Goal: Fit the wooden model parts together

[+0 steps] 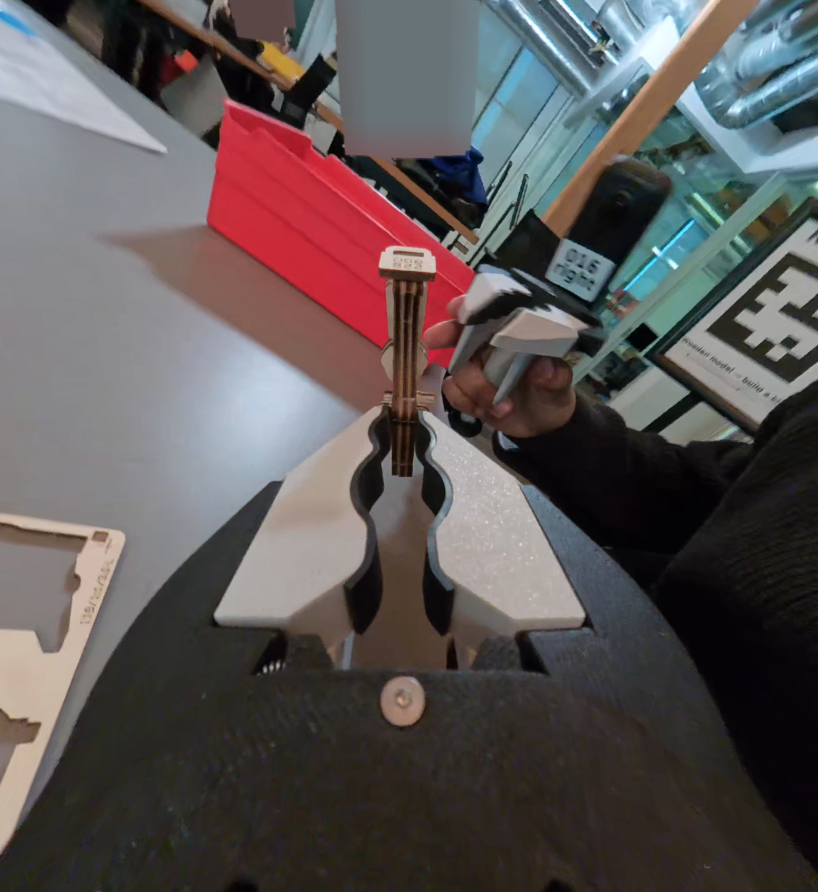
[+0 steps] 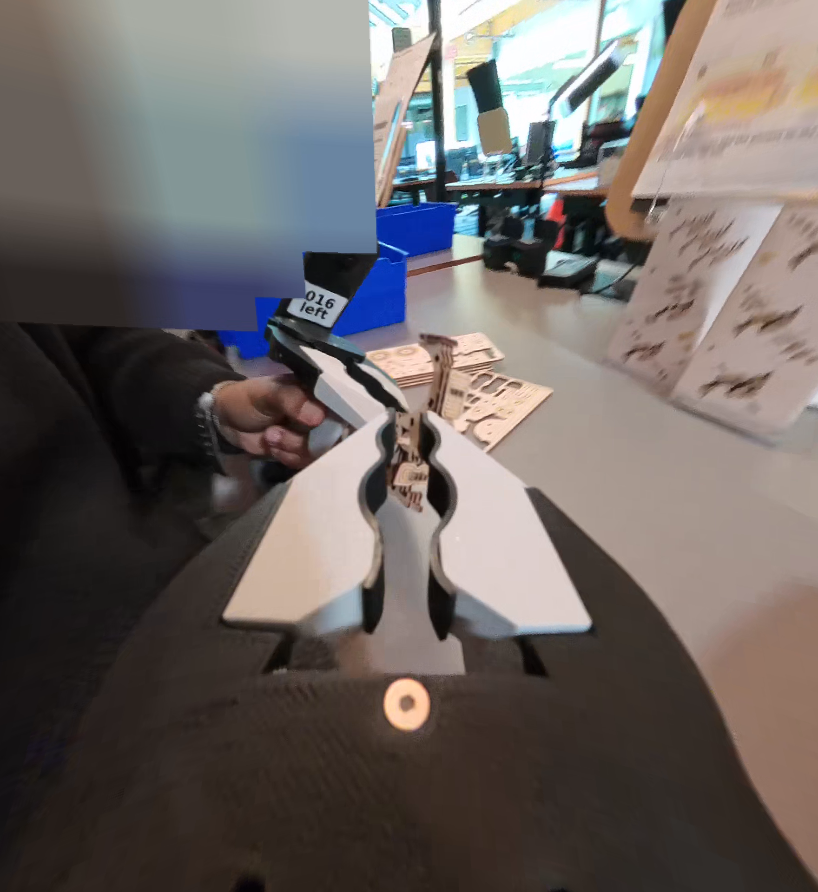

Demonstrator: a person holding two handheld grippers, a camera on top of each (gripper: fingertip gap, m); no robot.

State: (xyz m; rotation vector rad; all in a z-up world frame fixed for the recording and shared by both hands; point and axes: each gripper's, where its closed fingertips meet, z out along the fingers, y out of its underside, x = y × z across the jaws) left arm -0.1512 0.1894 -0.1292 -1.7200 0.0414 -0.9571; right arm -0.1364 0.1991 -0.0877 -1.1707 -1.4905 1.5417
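Surface: grey table (image 1: 83, 338)
Far edge: red bin (image 1: 310, 231), blue bins (image 2: 397, 270)
Near: cut-out wooden sheet (image 1: 21, 651), stacked wooden sheets (image 2: 484, 400), paper (image 1: 49, 82)

grey table (image 1: 107, 313) | red bin (image 1: 301, 217) | blue bins (image 2: 397, 270) | silver ducts (image 1: 759, 72)

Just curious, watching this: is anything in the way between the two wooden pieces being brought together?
Nothing visible. The left hand-held gripper holds the layered wooden assembly; the right hand-held gripper holds a small wooden part near it.
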